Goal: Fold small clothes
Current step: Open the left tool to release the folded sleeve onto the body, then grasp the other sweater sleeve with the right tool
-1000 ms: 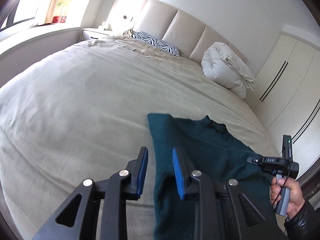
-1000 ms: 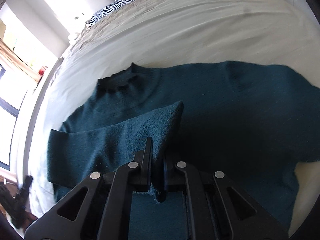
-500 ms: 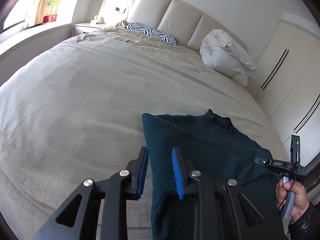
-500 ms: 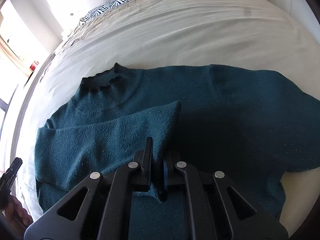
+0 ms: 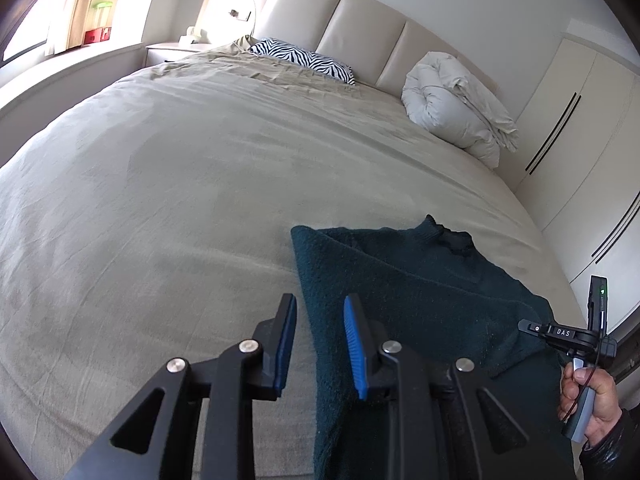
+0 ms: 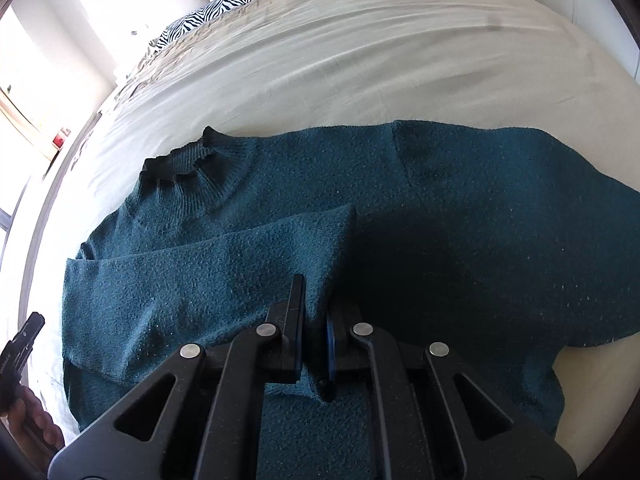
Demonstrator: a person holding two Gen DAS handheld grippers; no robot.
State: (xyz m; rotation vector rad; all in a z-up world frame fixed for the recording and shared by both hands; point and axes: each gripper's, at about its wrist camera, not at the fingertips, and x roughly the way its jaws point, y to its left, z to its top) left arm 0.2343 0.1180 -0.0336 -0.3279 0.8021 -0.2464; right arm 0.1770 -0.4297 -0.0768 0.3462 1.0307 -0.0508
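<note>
One big bed (image 5: 168,184), one teal sweater (image 6: 460,216) lying near its foot edge, with loads of bare sheet beyond it toward the headboard. One folded duvet (image 5: 452,112) and one zebra pillow (image 5: 304,62) up there. My right gripper (image 6: 314,320) is pinching the sweater's folded-over sleeve; my left gripper (image 5: 318,344) is slightly spread, with the sweater's edge between the pads.
</note>
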